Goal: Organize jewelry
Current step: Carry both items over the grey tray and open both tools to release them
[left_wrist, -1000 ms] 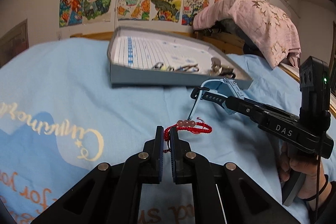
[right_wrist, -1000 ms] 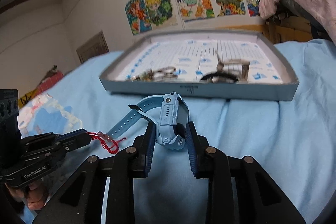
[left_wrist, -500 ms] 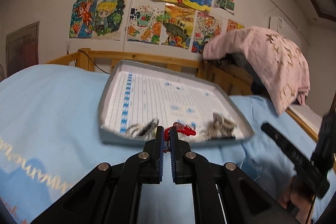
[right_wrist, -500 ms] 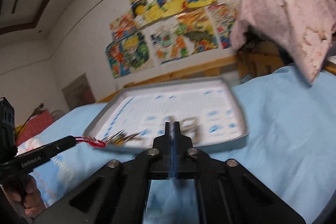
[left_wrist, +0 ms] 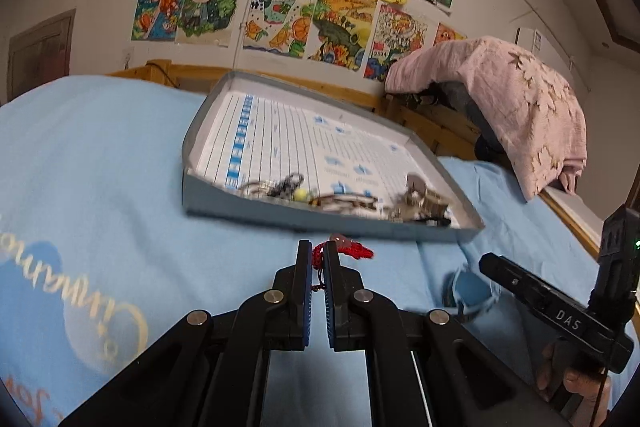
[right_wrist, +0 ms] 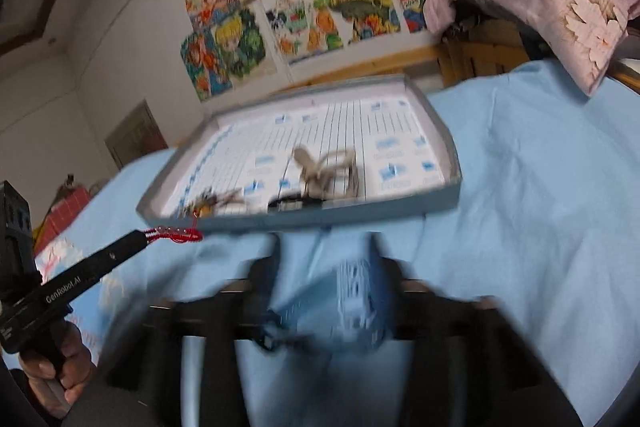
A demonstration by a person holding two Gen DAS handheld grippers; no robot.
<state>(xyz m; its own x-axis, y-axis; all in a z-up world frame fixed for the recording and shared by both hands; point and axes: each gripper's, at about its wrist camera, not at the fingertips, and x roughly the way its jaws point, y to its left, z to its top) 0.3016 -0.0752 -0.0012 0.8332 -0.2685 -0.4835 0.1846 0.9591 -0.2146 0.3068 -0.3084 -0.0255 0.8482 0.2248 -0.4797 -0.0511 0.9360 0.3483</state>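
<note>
My left gripper (left_wrist: pixel 318 259) is shut on a red string bracelet (left_wrist: pixel 352 250), held clear of the blue bedsheet just short of the grey tray (left_wrist: pixel 320 221). The right wrist view also shows the bracelet (right_wrist: pixel 176 233), at the left gripper's tip. That view is blurred. In it my right gripper (right_wrist: pixel 326 267) has its jaws opening, and a light blue watch (right_wrist: pixel 356 299) lies between the fingers, close to the right one and apart from the left. In the left wrist view the watch (left_wrist: pixel 472 291) rests on the sheet under the right gripper (left_wrist: pixel 492 267).
The tray (right_wrist: pixel 320 219) holds several small jewelry pieces (left_wrist: pixel 344 199) along its near side. A pink cloth (left_wrist: pixel 512 107) hangs over a wooden bed frame at the right. Drawings cover the wall behind. A hand (right_wrist: pixel 60 371) grips the left gripper's handle.
The left gripper lifted the red bracelet off the sheet and carried it toward the tray. The right gripper's jaws closed fully with no watch between them, then spread with the watch between them again.
</note>
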